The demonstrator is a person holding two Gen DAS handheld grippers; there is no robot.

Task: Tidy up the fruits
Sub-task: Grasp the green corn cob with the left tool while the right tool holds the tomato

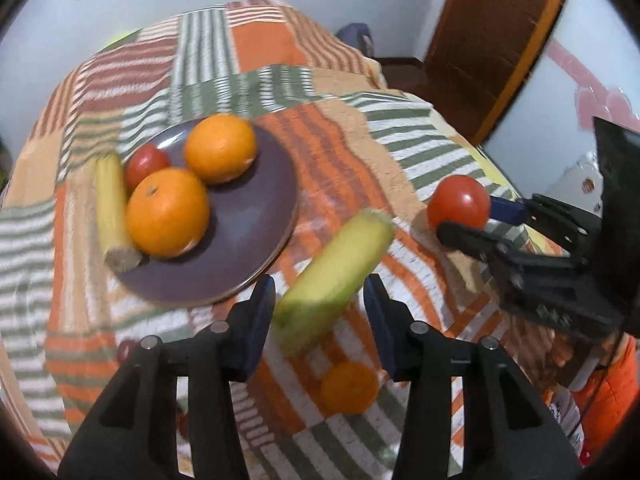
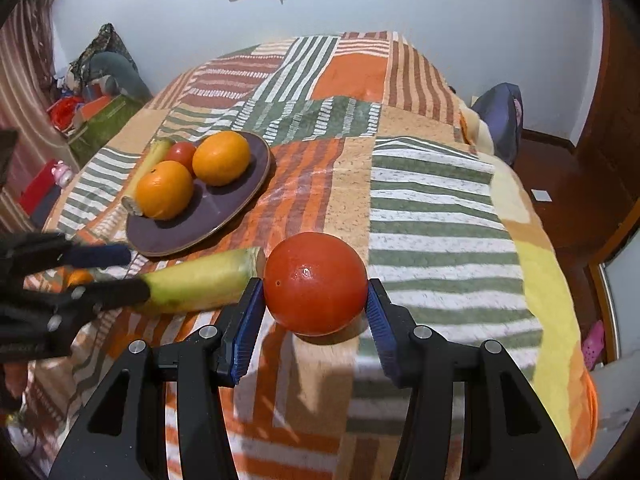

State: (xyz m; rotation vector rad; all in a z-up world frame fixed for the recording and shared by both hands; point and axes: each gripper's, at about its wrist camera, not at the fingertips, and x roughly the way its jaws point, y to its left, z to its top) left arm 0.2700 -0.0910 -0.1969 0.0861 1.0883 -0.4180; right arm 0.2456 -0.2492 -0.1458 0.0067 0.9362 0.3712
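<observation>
Two oranges (image 1: 220,148), one tomato (image 1: 144,164) and one corn cob (image 1: 112,208) sit on the plate (image 1: 248,216), while the left hand-held gripper (image 1: 320,300) clamps a second cob (image 1: 336,268), the right hand-held gripper (image 2: 316,296) a second tomato (image 2: 316,284), and a third orange (image 1: 348,386) lies on the bed (image 1: 352,152).

- Even, soft indoor light; pale walls look bluish-white, colours stay vivid.
- Left wrist view is motion-blurred: the striped patchwork cloth (image 1: 328,152) smears beyond the left gripper (image 1: 320,312).
- Right wrist view is sharper; a soft shadow lies under the round red tomato (image 2: 316,284) between its pads.
- Fisheye bends both views, with dark corners.
</observation>
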